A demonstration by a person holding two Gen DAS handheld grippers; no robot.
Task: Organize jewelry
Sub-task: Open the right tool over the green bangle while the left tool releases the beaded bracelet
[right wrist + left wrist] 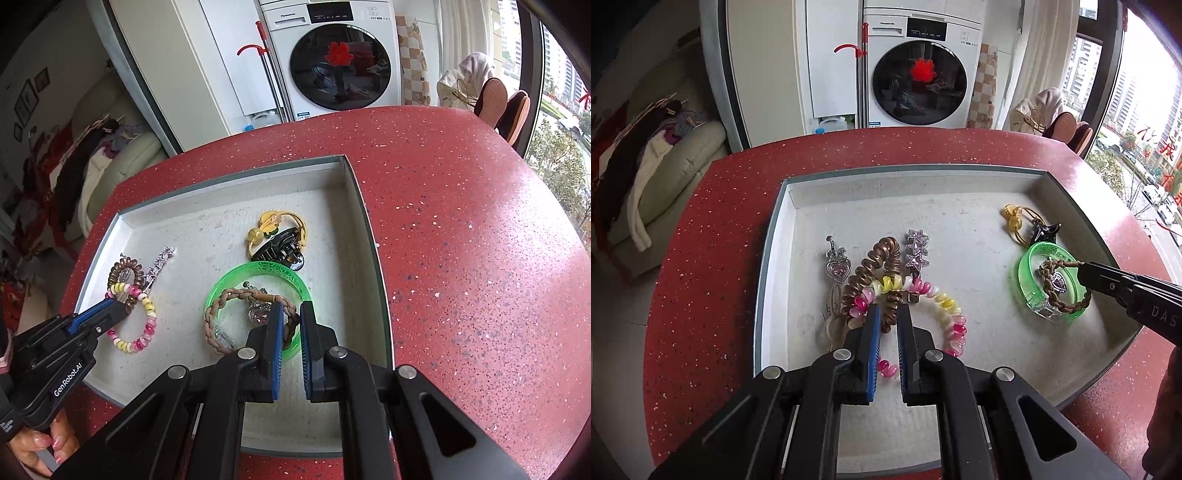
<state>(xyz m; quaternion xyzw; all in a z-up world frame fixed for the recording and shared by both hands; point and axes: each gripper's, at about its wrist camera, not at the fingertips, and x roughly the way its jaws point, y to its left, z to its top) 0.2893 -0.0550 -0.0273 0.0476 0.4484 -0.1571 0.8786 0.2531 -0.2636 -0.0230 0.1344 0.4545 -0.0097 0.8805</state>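
Note:
A shallow grey tray (960, 173) (236, 173) on the red table holds the jewelry. My left gripper (889, 308) (123, 308) has its jaws closed on the brown coil hair tie (875, 258) (125, 271), with the pink-yellow coil bracelet (945, 304) (147, 325) lying around it. My right gripper (291, 308) (1084, 271) has its jaws closed on the brown braided bracelet (236, 295) (1063, 304), which rests on the green bangle (280, 269) (1027, 269).
The tray also holds a heart-charm piece (839, 267), a silver star clip (916, 251) (159, 266), a yellow hair tie (1015, 221) (273, 225) and a black claw clip (1044, 230) (284, 251). The red speckled table (461, 240) spreads right of the tray.

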